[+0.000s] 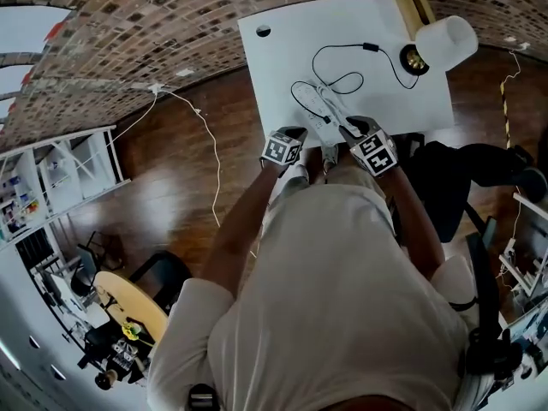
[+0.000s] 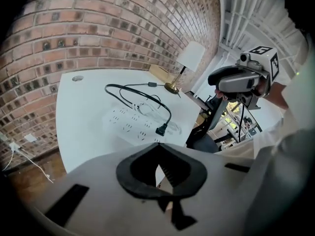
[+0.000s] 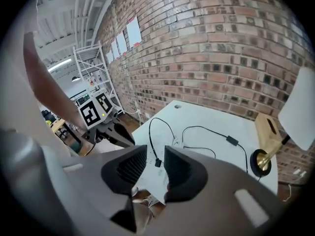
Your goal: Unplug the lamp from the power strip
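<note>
Nearest, at the 6 o'clock edge of the white table: left gripper, jaws pressed together on nothing. Just beside, at its 3 o'clock: right gripper, jaws spread, nothing pinched. Just past both, toward 12 o'clock: white power strip, flat on the table. At its near end: black plug of the lamp cord; seated in a socket or not, cannot tell. Farthest, at 1 o'clock: lamp, white shade, brass base.
</note>
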The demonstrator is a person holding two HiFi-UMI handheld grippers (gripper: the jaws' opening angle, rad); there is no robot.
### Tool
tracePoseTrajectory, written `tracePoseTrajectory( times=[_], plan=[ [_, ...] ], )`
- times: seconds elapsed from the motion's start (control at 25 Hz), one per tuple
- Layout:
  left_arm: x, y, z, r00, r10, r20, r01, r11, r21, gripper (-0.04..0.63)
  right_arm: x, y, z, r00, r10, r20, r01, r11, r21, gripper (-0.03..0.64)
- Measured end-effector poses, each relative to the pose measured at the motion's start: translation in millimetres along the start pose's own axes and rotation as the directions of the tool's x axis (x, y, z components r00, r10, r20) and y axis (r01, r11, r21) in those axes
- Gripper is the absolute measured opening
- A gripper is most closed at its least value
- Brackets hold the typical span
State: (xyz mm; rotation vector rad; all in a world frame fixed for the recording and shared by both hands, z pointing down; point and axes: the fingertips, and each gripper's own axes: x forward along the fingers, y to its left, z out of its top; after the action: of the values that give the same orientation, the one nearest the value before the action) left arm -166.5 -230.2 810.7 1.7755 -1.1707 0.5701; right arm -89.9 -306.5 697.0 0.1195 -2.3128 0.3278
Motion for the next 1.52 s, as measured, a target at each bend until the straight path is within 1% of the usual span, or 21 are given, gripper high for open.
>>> tracePoseTrajectory(
  times=[0.16,0.24,0.32,0.44,0.52,0.72,0.84,0.96,1.0,1.12,1.16,1.24,1.36,1.44,1.48,1.52],
  plan=[
    [24.0,7.0,7.5,1.000,0.005,0.008,-0.005,0.999,-0.032,0.002,23.7,-8.3,-21.3,0.995,0.051,-0.082,-0.052,0.999,-0.008,0.112],
    [32.2,8.2,8.1,1.000,-0.002,0.016,0.002,0.999,-0.045,0.002,40.5,-6.1,-33.9,0.992,0.069,-0.109,-0.071,0.997,-0.016,0.112],
    [37.7,10.4,11.0,1.000,-0.009,0.029,0.011,0.999,-0.049,0.002,58.8,-1.8,-46.3,0.984,0.083,-0.156,-0.086,0.996,-0.009,0.112],
    [47.4,15.2,22.7,0.998,-0.025,0.057,0.028,0.999,-0.046,0.002,85.1,-0.7,-62.0,0.966,0.082,-0.244,-0.086,0.996,-0.007,0.114],
    [54.9,16.9,23.7,0.998,-0.033,0.060,0.035,0.999,-0.040,0.002,98.1,0.0,-71.1,0.957,0.067,-0.281,-0.074,0.997,-0.012,0.114],
    [66.8,24.9,28.4,0.998,-0.050,0.044,0.048,0.998,0.035,0.002,122.0,-3.4,-81.6,0.945,0.028,-0.327,-0.032,0.999,-0.005,0.117],
    [65.3,27.6,23.7,0.997,-0.067,0.045,0.064,0.996,0.066,0.002,131.2,-0.1,-83.1,0.943,0.027,-0.331,-0.008,0.998,0.056,0.116],
    [69.9,36.5,19.3,0.998,-0.057,0.021,0.055,0.993,0.105,0.002,138.5,-9.5,-79.8,0.946,0.012,-0.325,0.022,0.995,0.100,0.115],
    [70.3,38.2,19.4,0.998,-0.051,0.022,0.048,0.992,0.120,0.002,140.8,-9.5,-81.5,0.944,0.017,-0.329,0.022,0.993,0.115,0.115],
    [69.1,36.5,26.8,0.997,-0.055,0.059,0.045,0.987,0.155,0.002,144.4,-11.3,-86.1,0.945,0.013,-0.326,0.038,0.988,0.149,0.112],
    [70.5,35.5,29.4,0.996,-0.059,0.061,0.048,0.985,0.168,0.002,145.3,-12.9,-86.5,0.947,0.010,-0.320,0.043,0.987,0.157,0.109],
    [75.5,34.4,31.4,0.997,-0.062,0.039,0.053,0.977,0.208,0.002,146.7,-15.0,-85.3,0.950,0.008,-0.312,0.045,0.985,0.164,0.107],
    [83.8,30.4,23.1,0.998,-0.063,-0.016,0.065,0.963,0.262,0.002,149.1,-9.8,-89.5,0.940,0.020,-0.339,0.034,0.988,0.153,0.095],
    [87.9,29.2,17.5,0.998,-0.043,-0.036,0.052,0.951,0.305,0.000,152.4,-7.9,-94.1,0.932,0.019,-0.363,0.034,0.990,0.139,0.086],
    [88.3,29.4,17.2,0.999,-0.028,-0.035,0.038,0.945,0.325,0.000,153.6,-8.3,-94.4,0.930,0.013,-0.368,0.040,0.990,0.135,0.069],
    [87.9,30.0,17.5,0.999,-0.012,-0.031,0.022,0.941,0.339,0.000,154.5,-8.8,-94.0,0.929,0.009,-0.370,0.043,0.990,0.132,0.072]
  ],
)
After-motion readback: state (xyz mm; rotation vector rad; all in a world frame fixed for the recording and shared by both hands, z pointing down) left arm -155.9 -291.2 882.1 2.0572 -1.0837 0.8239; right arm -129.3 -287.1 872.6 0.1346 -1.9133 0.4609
